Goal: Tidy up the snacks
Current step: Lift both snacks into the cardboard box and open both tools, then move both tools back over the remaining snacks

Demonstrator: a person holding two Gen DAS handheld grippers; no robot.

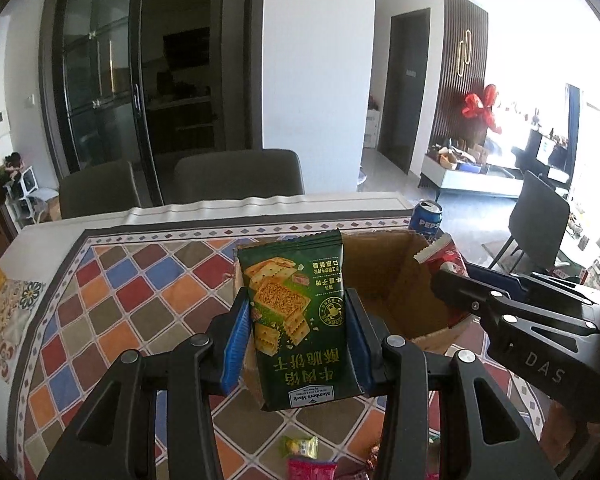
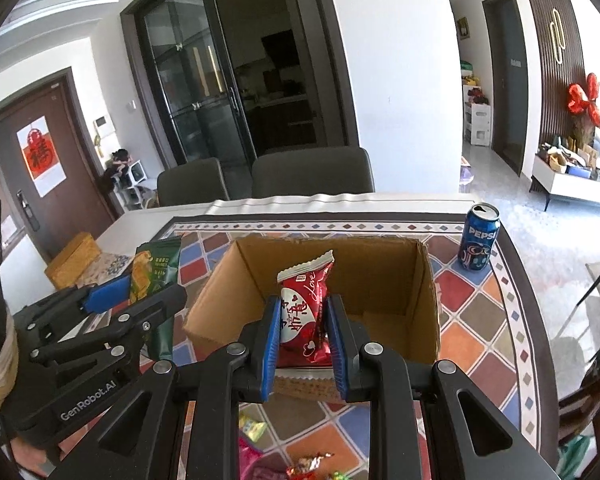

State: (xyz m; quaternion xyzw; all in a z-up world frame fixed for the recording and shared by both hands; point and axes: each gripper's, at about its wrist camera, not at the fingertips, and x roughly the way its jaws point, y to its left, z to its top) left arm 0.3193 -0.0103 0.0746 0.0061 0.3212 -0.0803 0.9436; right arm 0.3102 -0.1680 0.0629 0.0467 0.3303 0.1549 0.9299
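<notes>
My left gripper (image 1: 296, 336) is shut on a green cracker packet (image 1: 300, 320), held upright above the table at the left edge of an open cardboard box (image 1: 396, 280). My right gripper (image 2: 303, 340) is shut on a red snack packet (image 2: 305, 312), held upright over the near wall of the same box (image 2: 428, 280). The box's inside looks bare where it shows. In the right wrist view the left gripper (image 2: 140, 300) with the green packet (image 2: 156, 272) is to the left of the box. In the left wrist view the right gripper (image 1: 452, 284) with the red packet (image 1: 444, 256) is at the box's right side.
The table has a colourful diamond-pattern cloth (image 2: 480, 320). A blue Pepsi can (image 2: 478, 238) stands right of the box; it also shows in the left wrist view (image 1: 426, 220). Small wrapped candies (image 2: 308, 464) lie near the front edge. A yellow box (image 2: 72, 256) sits at left. Chairs (image 2: 312, 176) stand behind.
</notes>
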